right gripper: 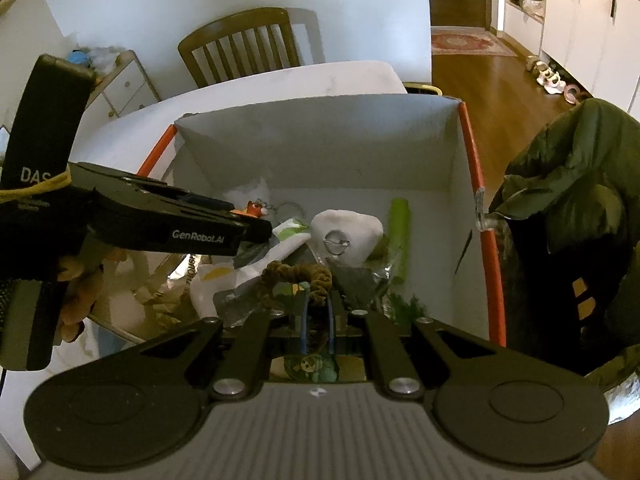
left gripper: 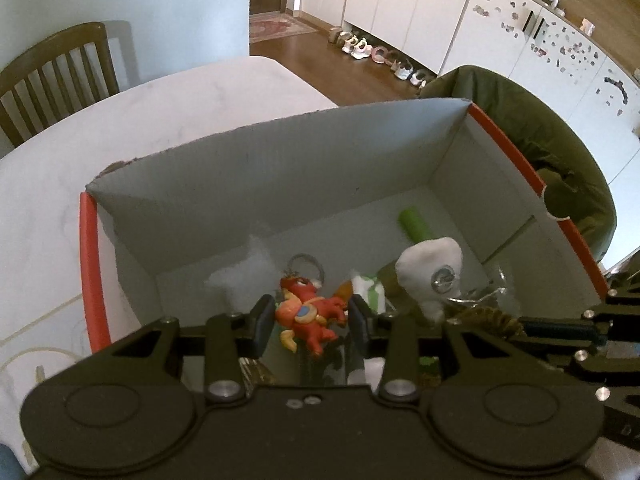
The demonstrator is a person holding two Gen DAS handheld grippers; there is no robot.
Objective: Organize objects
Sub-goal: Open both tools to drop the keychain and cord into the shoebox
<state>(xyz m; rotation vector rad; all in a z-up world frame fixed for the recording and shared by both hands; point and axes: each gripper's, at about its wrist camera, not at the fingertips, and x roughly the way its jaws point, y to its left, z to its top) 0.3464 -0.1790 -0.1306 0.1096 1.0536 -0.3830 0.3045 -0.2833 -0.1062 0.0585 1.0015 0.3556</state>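
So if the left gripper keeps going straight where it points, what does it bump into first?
The left gripper already has the red dragon keychain between its fingers. Pushed on, that toy would probably hit the floor of the box first, near the white fluff. Depth is hard to judge.

Left gripper (left gripper: pixel 311 322): matte black body, blue finger pads, silver pivot screws, two round caps. Right gripper (right gripper: pixel 318 320): same build. White "GenRobot.AI" lettering and a yellow band mark the left unit's side.
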